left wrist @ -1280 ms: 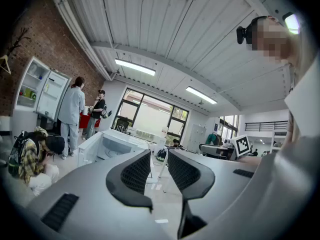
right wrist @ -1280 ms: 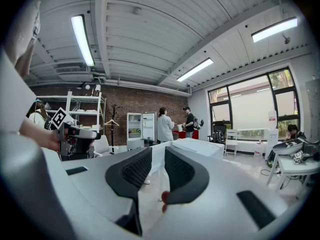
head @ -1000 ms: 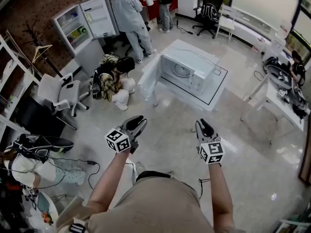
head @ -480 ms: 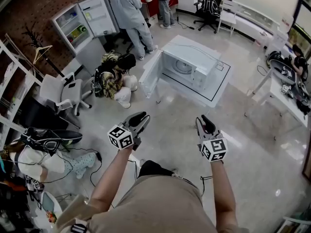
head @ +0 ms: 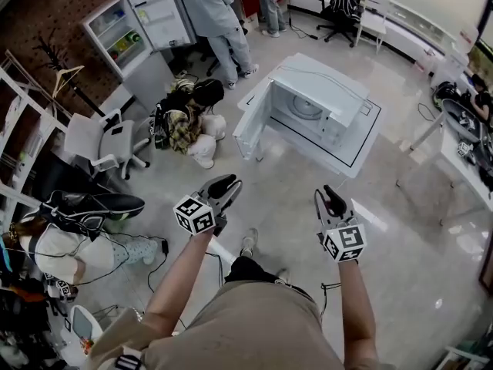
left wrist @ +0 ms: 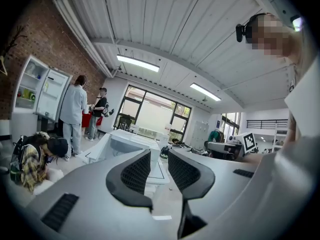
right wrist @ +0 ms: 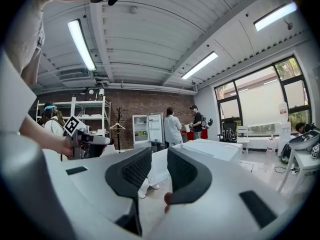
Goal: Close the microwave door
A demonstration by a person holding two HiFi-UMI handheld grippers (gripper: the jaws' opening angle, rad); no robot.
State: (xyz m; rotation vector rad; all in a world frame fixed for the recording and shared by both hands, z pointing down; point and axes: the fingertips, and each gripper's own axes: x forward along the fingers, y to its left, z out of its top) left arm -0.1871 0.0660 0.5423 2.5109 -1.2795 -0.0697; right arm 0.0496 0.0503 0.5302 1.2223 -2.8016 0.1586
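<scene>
Far beyond both jaws, open microwave door

White microwave; black-and-white square markers on grey left claw, right claw; red-brown brick wall.

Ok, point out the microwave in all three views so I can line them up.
Head view: microwave upper centre-right, its door swung open on the left.
Left gripper view: microwave low, left of centre.
Right gripper view: microwave right of centre, below mid-height.
Shared landmark: the open fridge.
</scene>
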